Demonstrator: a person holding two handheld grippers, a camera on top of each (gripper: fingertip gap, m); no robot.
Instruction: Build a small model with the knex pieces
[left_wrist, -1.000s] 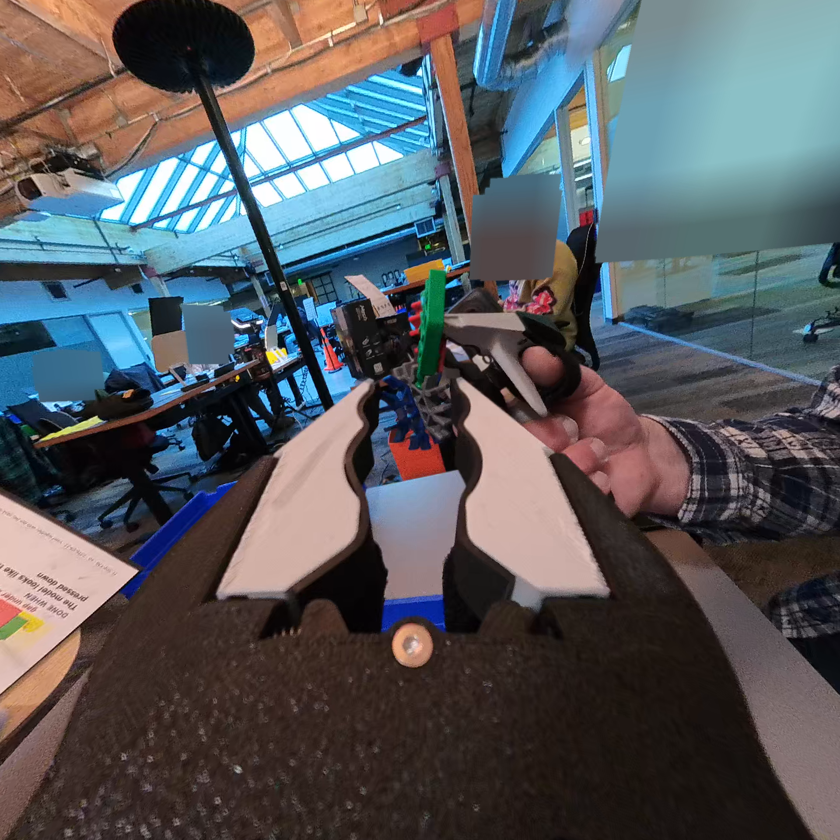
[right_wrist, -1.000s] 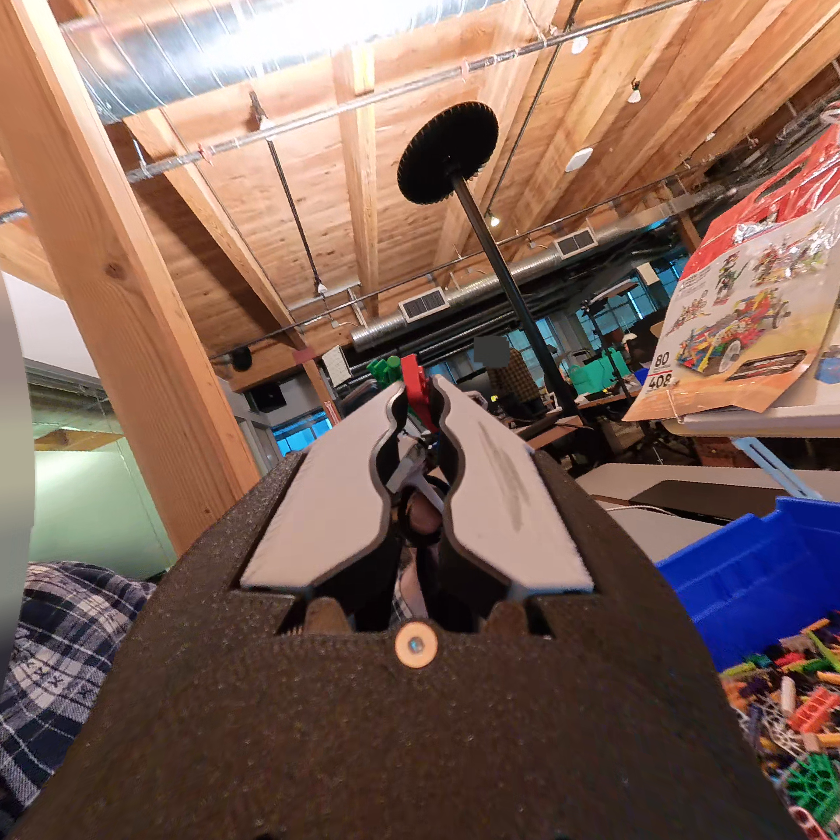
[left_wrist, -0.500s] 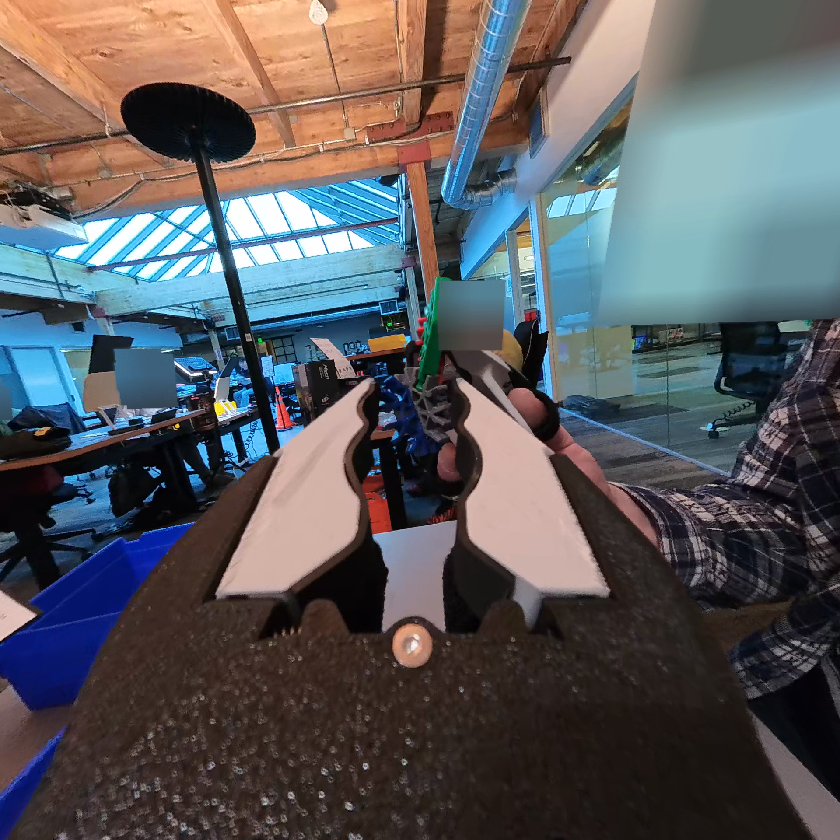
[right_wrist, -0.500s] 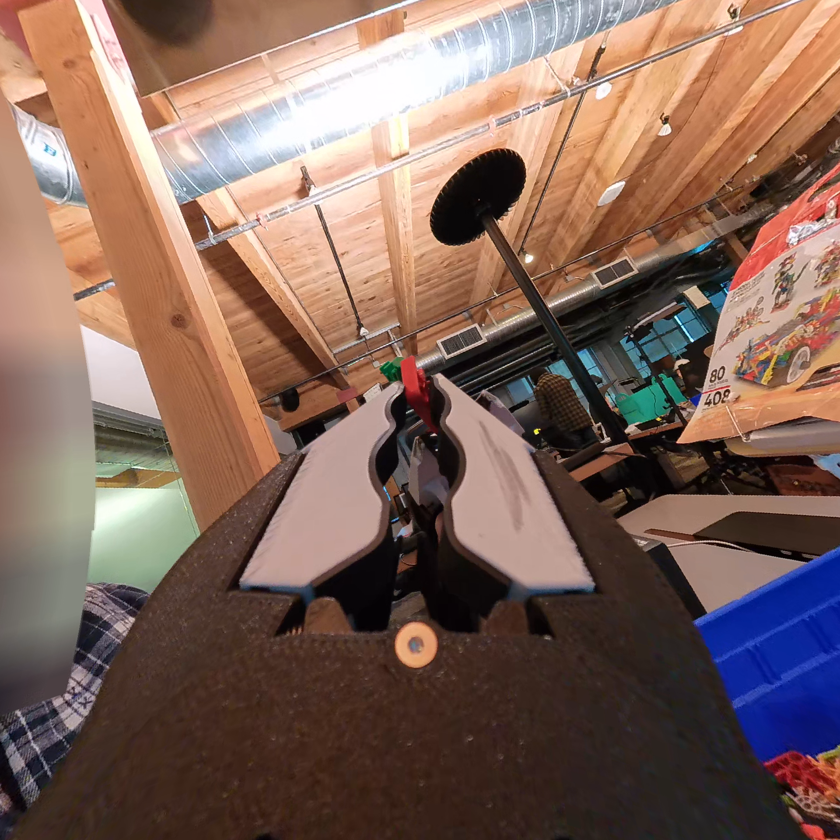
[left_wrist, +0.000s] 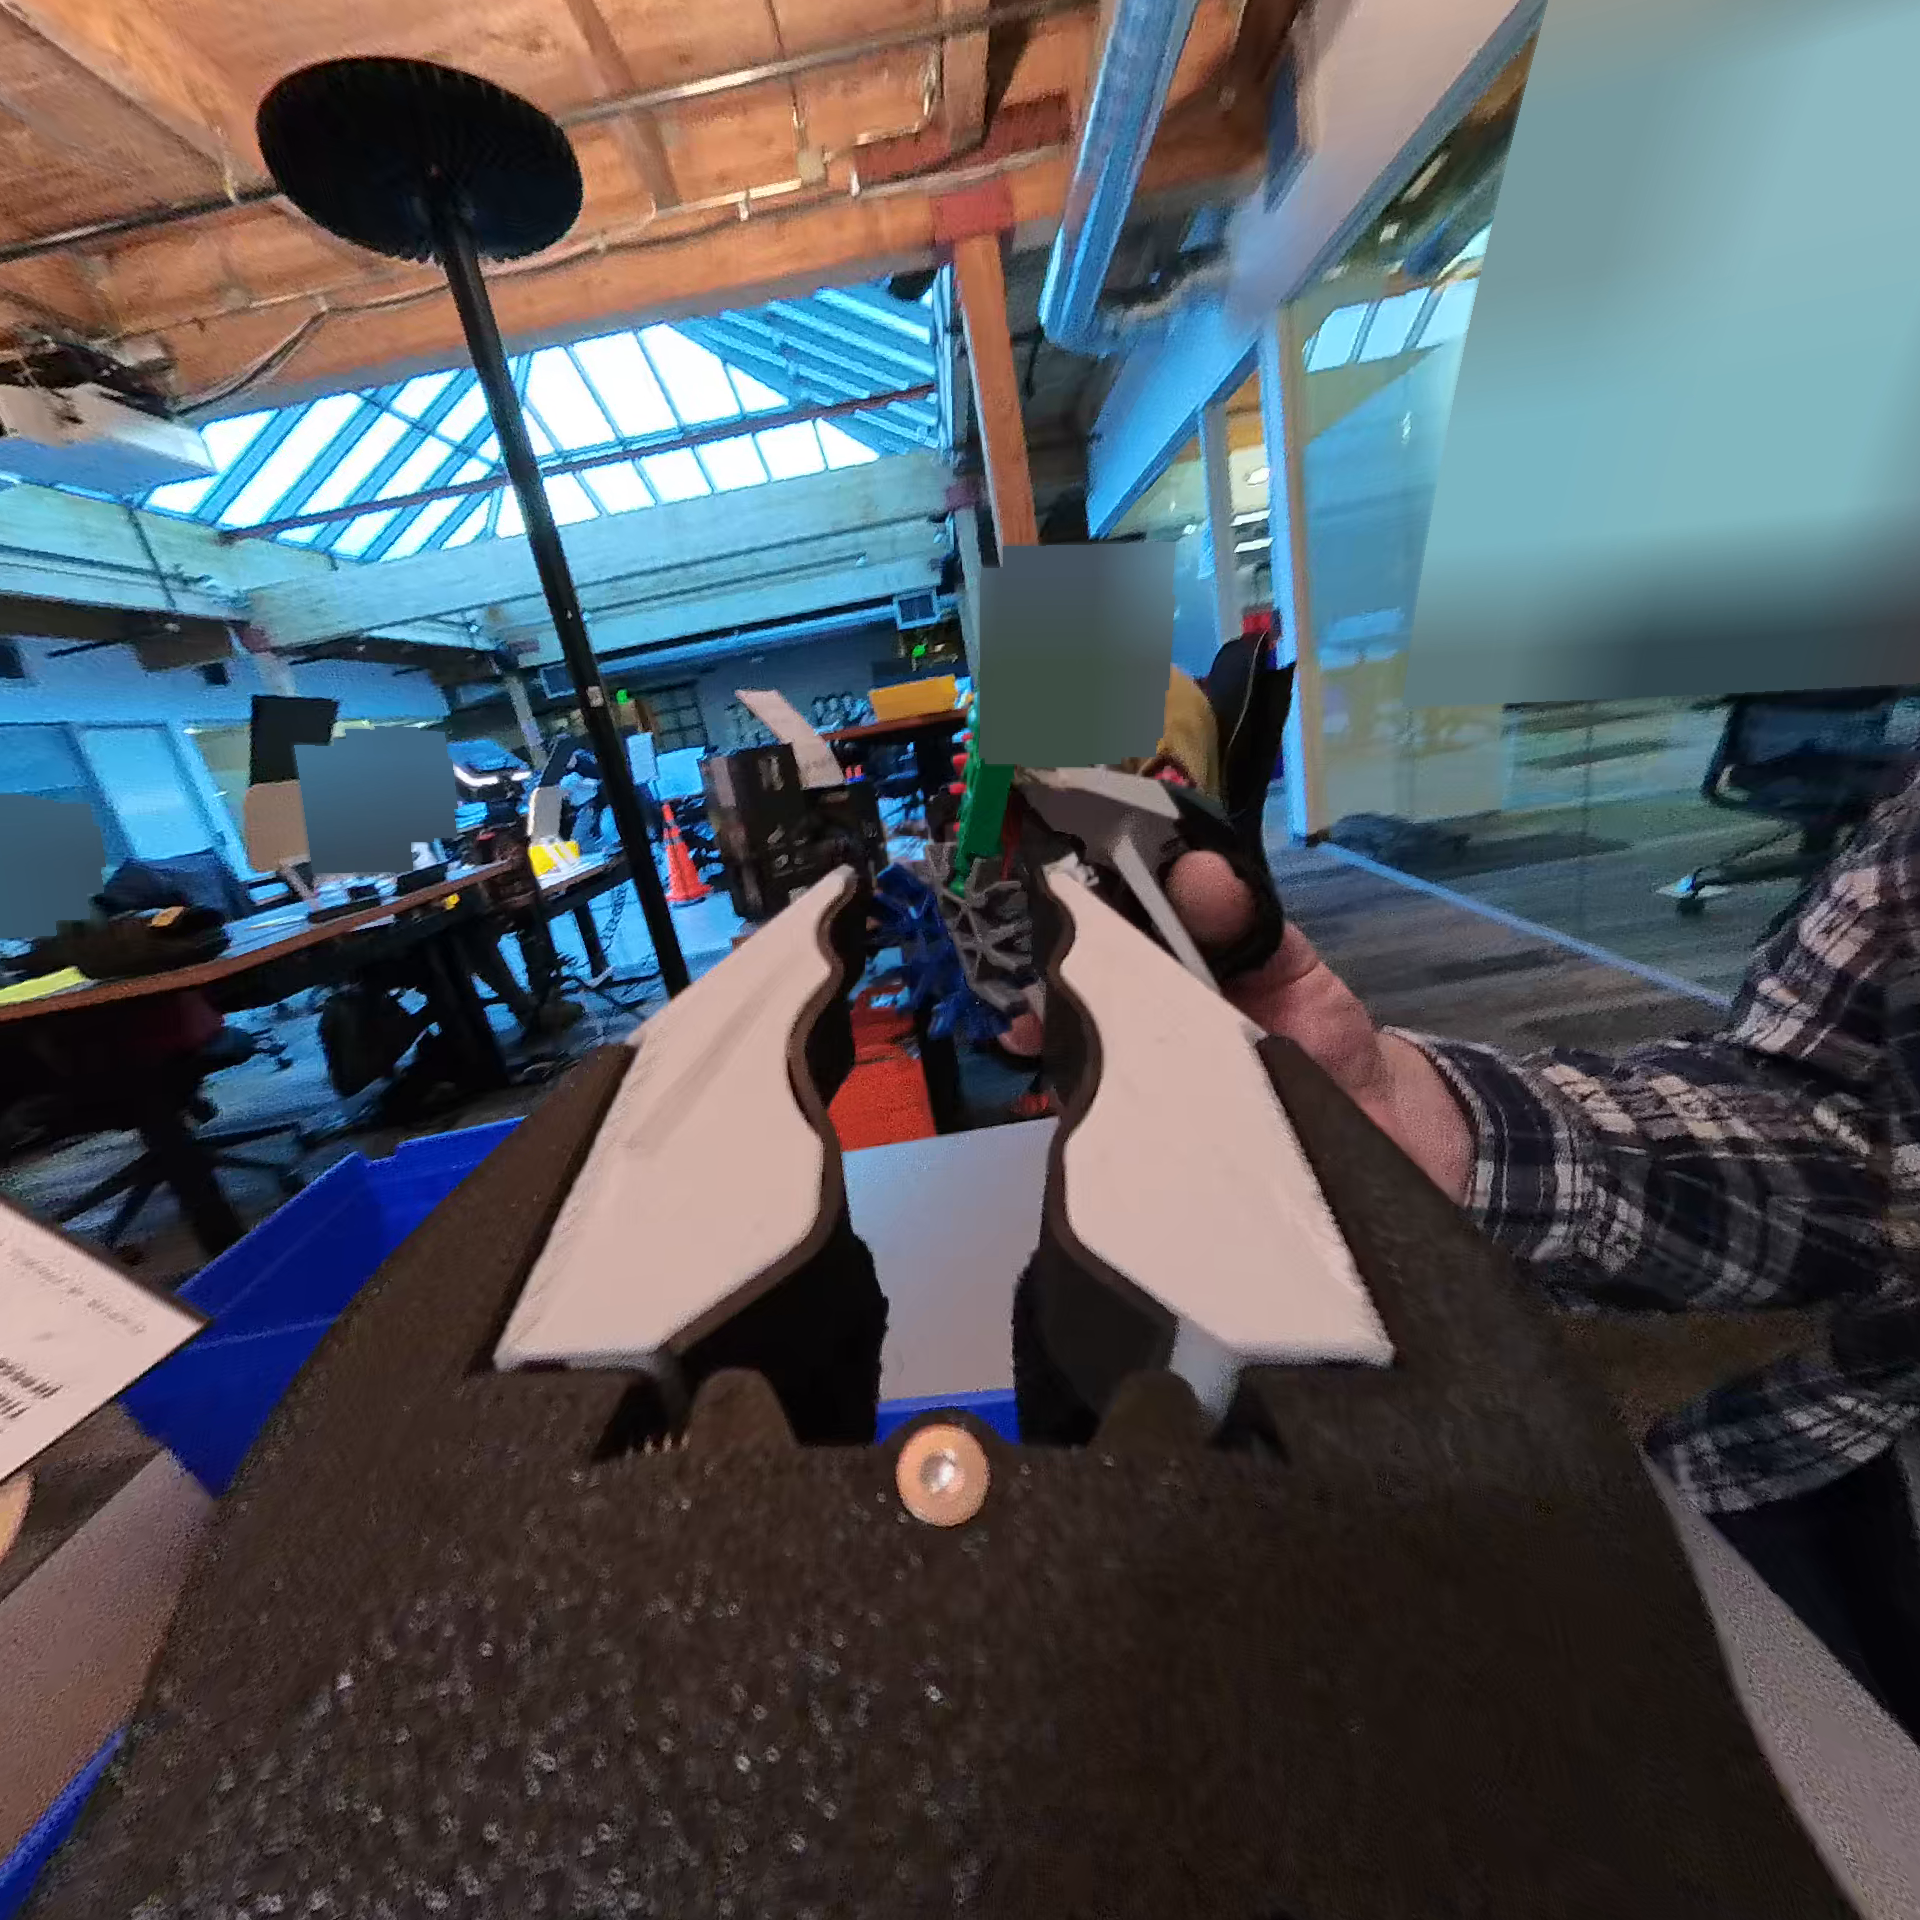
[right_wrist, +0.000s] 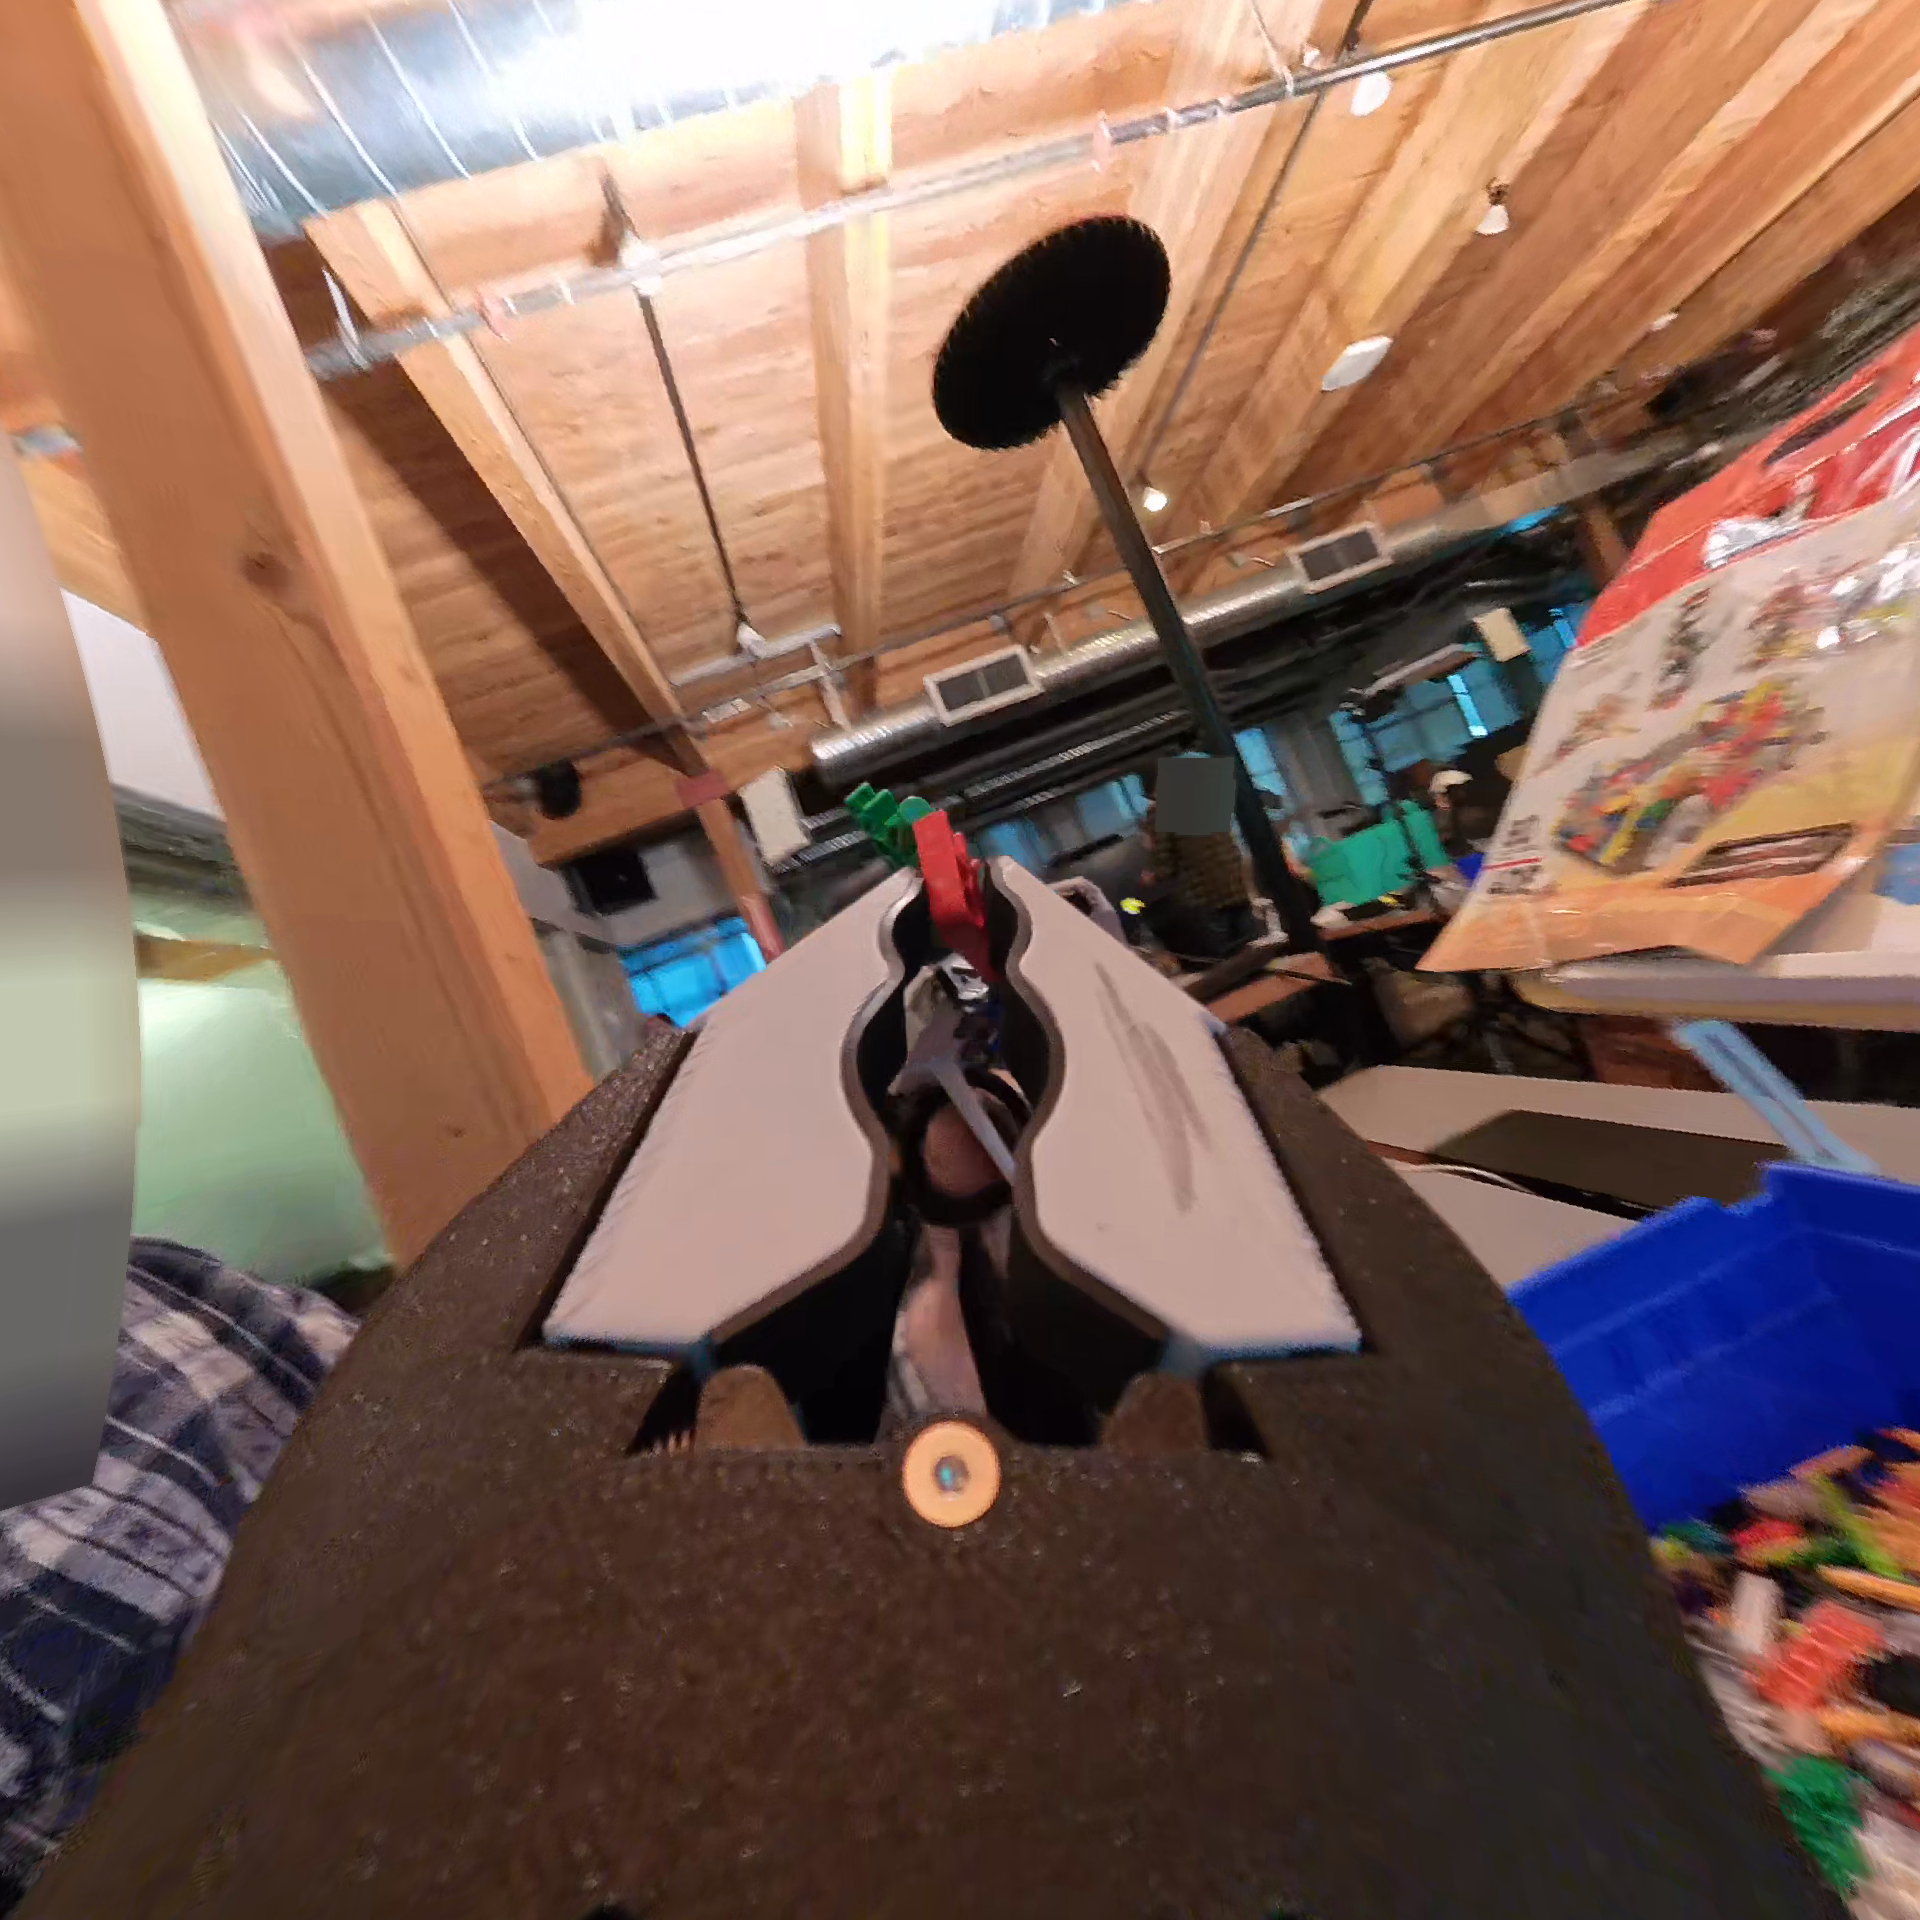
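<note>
Right at the centre of the left wrist view, a toy assembly (left_wrist: 982, 925) of grey, blue and green plastic rods and connectors sits between the tips of the left claw (left_wrist: 951, 904), whose jaws stand partly open; whether they press on it I cannot tell. It looks light, stiff and brittle at its snap joints, so the grey hub seems the safest hold. In the right wrist view the right claw (right_wrist: 956, 909) is nearly closed, pinching a red piece (right_wrist: 948, 878) with a green piece (right_wrist: 883, 816) just behind. A hand (left_wrist: 1320, 997) in a plaid sleeve (left_wrist: 1683, 1122) shows at right. A blue bin (right_wrist: 1725, 1309) of loose pieces sits lower right.
</note>
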